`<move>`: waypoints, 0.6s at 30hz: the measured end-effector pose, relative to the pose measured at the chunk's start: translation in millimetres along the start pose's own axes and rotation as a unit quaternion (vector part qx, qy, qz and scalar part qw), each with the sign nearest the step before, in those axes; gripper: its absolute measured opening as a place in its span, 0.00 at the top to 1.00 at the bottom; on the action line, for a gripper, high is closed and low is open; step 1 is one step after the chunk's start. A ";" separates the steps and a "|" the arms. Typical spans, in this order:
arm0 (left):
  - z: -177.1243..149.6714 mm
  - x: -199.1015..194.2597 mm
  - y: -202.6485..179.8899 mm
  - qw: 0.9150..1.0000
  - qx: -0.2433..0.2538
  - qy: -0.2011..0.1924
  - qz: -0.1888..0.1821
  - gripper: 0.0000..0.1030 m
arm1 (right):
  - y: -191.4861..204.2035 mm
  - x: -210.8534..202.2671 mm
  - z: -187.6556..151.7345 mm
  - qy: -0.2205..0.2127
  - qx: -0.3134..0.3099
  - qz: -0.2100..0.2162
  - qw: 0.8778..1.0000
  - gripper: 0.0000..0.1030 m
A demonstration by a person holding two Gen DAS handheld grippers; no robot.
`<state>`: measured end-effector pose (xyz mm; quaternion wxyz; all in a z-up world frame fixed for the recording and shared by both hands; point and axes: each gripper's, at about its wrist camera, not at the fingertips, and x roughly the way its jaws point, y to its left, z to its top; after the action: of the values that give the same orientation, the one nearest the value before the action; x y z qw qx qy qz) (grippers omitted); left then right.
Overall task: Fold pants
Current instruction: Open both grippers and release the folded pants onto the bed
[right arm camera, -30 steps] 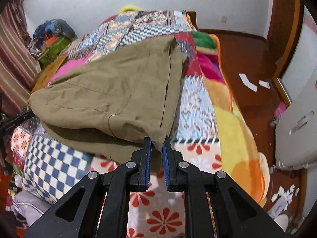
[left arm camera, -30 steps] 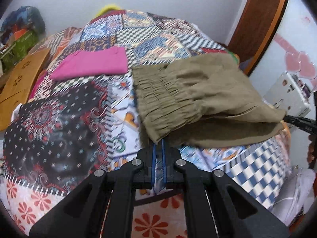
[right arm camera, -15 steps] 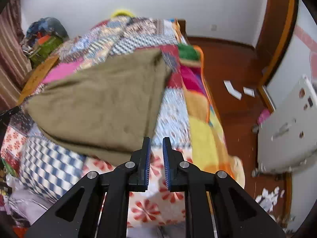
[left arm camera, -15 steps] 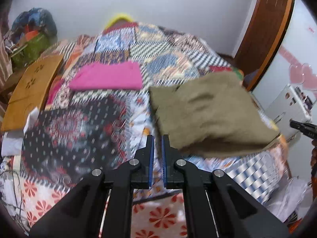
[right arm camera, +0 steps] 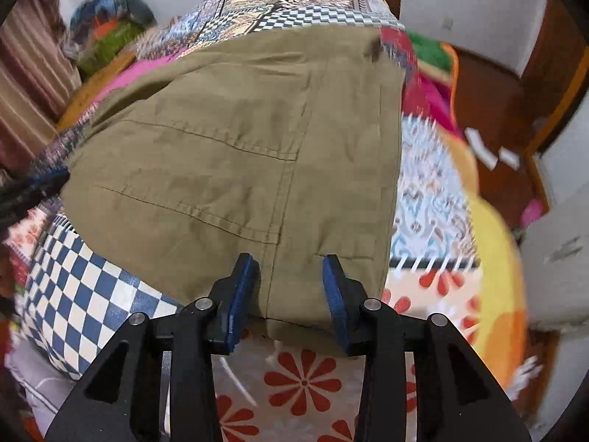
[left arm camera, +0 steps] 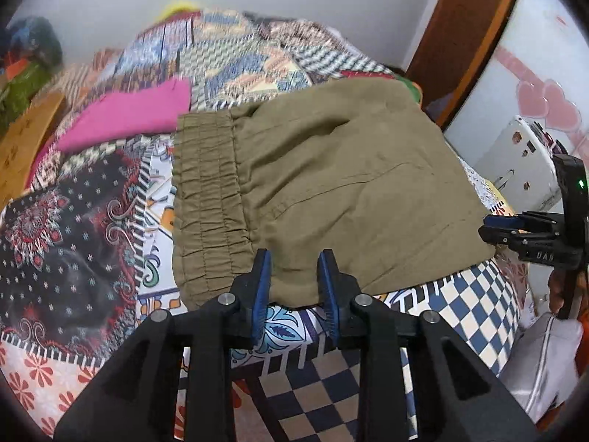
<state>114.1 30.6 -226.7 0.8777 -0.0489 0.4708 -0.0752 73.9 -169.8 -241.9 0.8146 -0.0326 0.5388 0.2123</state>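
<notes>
You have just let go: both of your tongs were pinched shut on the fabric a second ago, and half a second ago they were shut on nothing. Now your left gripper [left arm camera: 294, 283] stands with its jaws wide apart and empty, at the near edge of the olive pants [left arm camera: 324, 184]. Your right gripper [right arm camera: 289, 287] is spread just as wide, holding nothing, with the cloth's near corner lying between its pads untouched. The pants now rest flat as a folded rectangle on the patchwork bedspread [left arm camera: 92, 221], near its front edge, waistband [left arm camera: 210, 202] toward the pink garment [left arm camera: 129, 114] but apart from it. The fold looks laid down; judge whether one more fold is needed or only some smoothing
</notes>
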 end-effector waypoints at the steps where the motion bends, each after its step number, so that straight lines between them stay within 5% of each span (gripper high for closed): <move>1: 0.7 -1.2 -1.9 1.000 0.007 0.002 0.004 0.74 | -3.7 -2.3 -2.0 -0.001 0.008 0.008 1.000 0.65; 8: 19.6 -18.3 13.9 1.000 -0.021 0.004 -0.020 0.72 | -13.9 -20.3 -5.3 0.001 0.007 -0.028 1.000 0.62; 12: 39.3 -36.3 32.2 0.999 -0.036 -0.033 0.017 0.52 | -35.1 -40.2 7.6 -0.022 0.031 -0.045 0.998 0.62; 18: 76.1 -30.6 63.4 0.995 -0.063 -0.051 0.051 0.50 | -45.3 -57.2 46.6 -0.071 0.048 -0.046 0.995 0.60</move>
<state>166.3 99.6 -169.5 0.8985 -0.0835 0.4309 0.0019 112.6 -215.6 -179.4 0.8607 -0.0032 0.4866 0.1499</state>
